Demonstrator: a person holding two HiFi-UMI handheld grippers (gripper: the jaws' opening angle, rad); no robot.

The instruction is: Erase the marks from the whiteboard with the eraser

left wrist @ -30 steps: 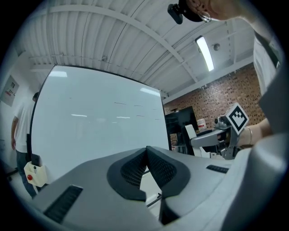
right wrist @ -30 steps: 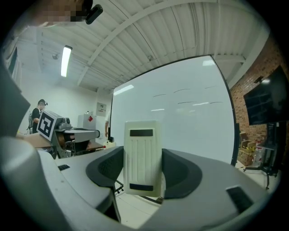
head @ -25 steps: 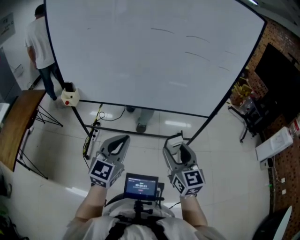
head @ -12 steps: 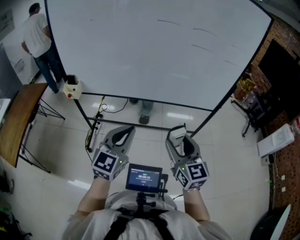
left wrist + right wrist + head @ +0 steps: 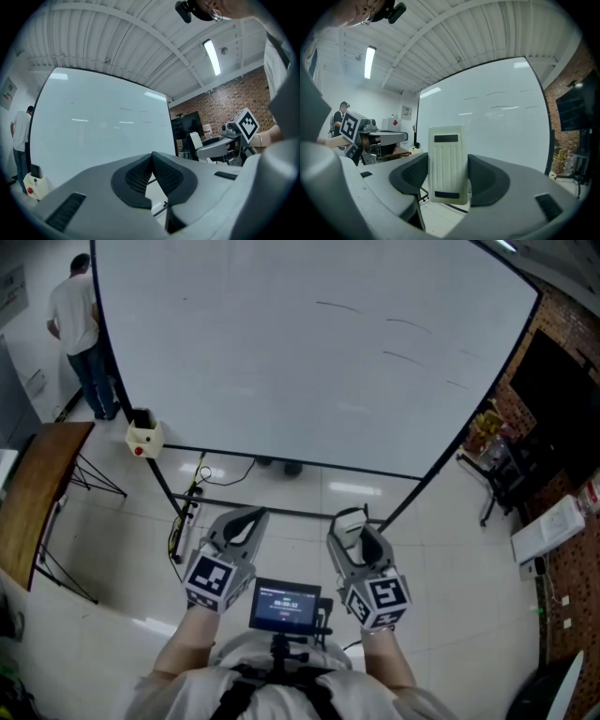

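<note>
A large whiteboard (image 5: 281,352) on a black stand fills the upper head view, with a few short dark marks (image 5: 403,326) toward its upper right; the marks (image 5: 501,101) also show in the right gripper view. My right gripper (image 5: 356,532) is shut on a cream ribbed eraser (image 5: 447,164), held upright between the jaws, well short of the board. My left gripper (image 5: 236,526) is shut with nothing in it, its pads (image 5: 140,178) touching. Both grippers hang low in front of me, above the tiled floor.
A person (image 5: 82,334) stands at the board's left edge. A cream box with a red button (image 5: 142,437) sits by the stand's left leg. A wooden table (image 5: 33,493) is at left. Chairs and a dark screen (image 5: 553,399) line the brick wall at right.
My view shifted slightly; both grippers stay low with the eraser still held. The person at left moved a little beside the board. Legs seen under the board have gone.
</note>
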